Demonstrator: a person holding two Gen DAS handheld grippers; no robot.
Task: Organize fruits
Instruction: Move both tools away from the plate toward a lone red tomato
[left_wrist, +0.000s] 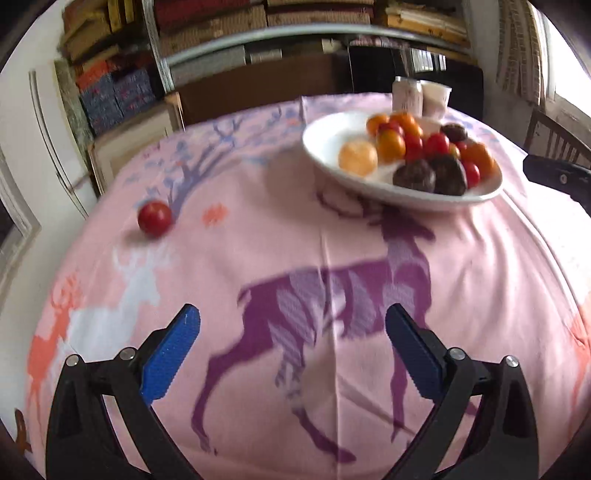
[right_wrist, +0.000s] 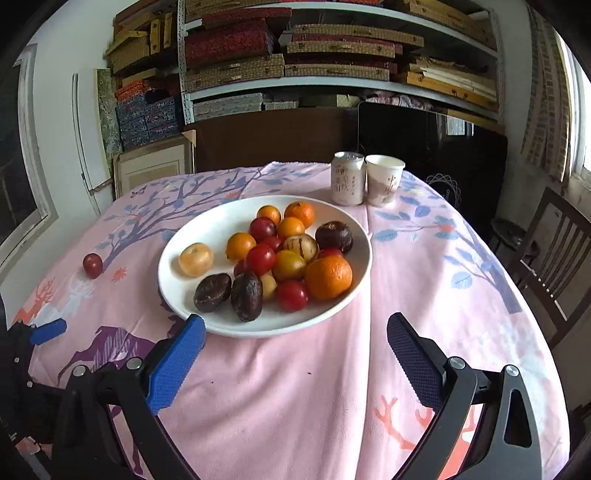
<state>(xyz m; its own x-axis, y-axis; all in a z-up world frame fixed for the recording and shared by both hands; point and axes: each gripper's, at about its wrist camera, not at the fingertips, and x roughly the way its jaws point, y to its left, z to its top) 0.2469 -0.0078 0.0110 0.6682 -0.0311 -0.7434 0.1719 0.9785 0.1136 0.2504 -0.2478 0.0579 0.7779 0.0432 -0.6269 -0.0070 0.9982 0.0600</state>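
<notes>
A white plate (right_wrist: 207, 229) on the pink tablecloth holds several fruits: oranges, red tomatoes, dark purple fruits and a pale yellow one (right_wrist: 195, 259). One red tomato (right_wrist: 92, 265) lies alone on the cloth left of the plate. In the left wrist view that tomato (left_wrist: 155, 218) is ahead to the left and the plate (left_wrist: 332, 144) ahead to the right. My left gripper (left_wrist: 291, 354) hangs open over the purple deer print, nothing between its fingers. My right gripper (right_wrist: 295, 365) is open just short of the plate's near rim, empty. The left gripper's blue fingertip (right_wrist: 48, 331) shows at the right wrist view's left edge.
A drink can (right_wrist: 347, 179) and a paper cup (right_wrist: 384, 180) stand behind the plate. A wooden chair (right_wrist: 554, 258) is at the table's right side. Shelves stacked with boxes fill the back wall. The right gripper's dark body (left_wrist: 557, 177) shows at the left wrist view's right edge.
</notes>
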